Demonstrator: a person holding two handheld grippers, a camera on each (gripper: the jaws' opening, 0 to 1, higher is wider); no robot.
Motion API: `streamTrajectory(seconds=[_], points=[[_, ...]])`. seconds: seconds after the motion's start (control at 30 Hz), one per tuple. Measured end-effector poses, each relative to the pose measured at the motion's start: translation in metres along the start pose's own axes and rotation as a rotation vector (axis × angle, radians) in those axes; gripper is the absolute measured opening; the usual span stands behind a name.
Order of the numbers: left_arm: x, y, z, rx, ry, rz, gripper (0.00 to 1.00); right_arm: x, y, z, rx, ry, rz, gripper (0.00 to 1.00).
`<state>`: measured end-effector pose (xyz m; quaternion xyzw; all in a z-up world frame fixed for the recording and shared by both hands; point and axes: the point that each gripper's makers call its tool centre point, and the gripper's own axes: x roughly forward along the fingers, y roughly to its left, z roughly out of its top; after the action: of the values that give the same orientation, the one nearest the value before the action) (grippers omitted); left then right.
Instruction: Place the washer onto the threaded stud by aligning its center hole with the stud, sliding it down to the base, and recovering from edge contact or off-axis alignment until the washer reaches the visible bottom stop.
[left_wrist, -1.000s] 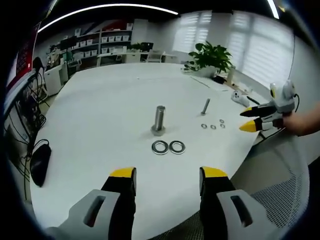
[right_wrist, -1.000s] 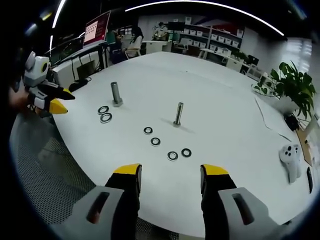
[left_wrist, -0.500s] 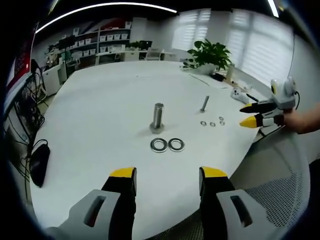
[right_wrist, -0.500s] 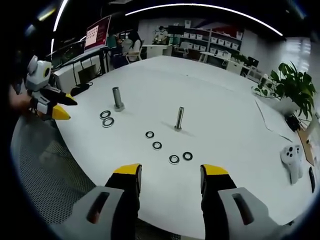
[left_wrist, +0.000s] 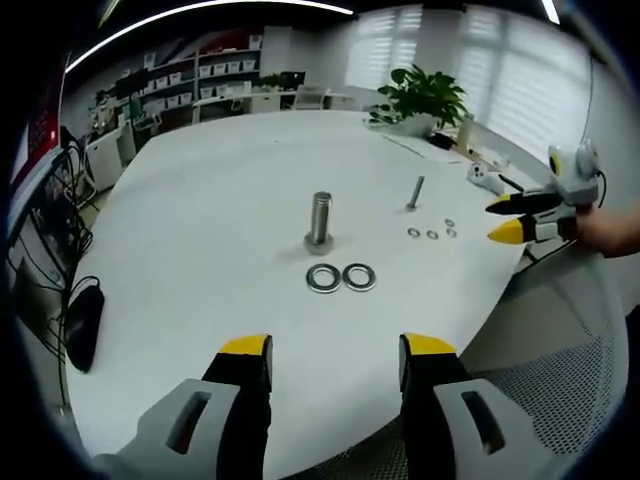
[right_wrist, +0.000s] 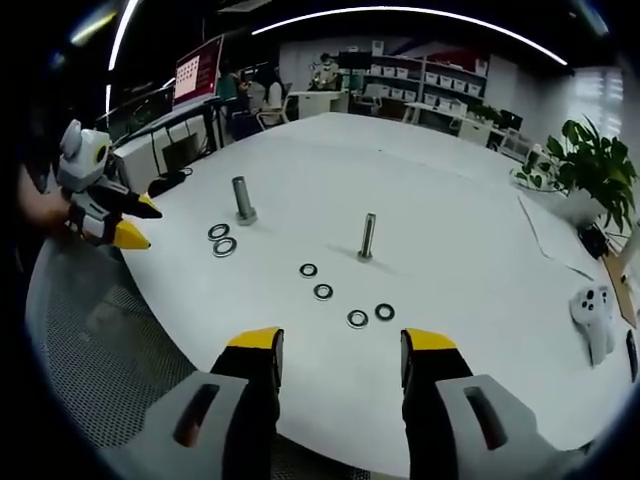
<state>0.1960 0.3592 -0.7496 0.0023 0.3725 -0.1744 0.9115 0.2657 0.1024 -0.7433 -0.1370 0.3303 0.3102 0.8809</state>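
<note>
Both grippers hover with jaws open and empty, so a tilted washer (left_wrist: 323, 278) could catch the stud (left_wrist: 320, 219) threads.

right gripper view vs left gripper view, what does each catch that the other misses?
Right gripper view: four small washers in full around the thin stud, a red screen at the back left, and the left gripper at the table edge.

Left gripper view: a dark mouse with cables at the left edge, window blinds, and the right gripper.

Both: the white table, thick stud, two large washers lying flat beside it, the plant, and the white controller.
</note>
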Motion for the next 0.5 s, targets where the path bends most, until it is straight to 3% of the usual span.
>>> streamTrajectory(seconds=[0.37,0.5], points=[[0.004,-0.004,-0.014,0.038,0.082,-0.007,0.49,-0.001,0.003,0.001,0.020,-0.010,0.023,0.49],[0.002,-0.001,-0.011,0.019,0.060,-0.004,0.49,-0.002,0.002,0.003,0.026,-0.019,0.019,0.49]])
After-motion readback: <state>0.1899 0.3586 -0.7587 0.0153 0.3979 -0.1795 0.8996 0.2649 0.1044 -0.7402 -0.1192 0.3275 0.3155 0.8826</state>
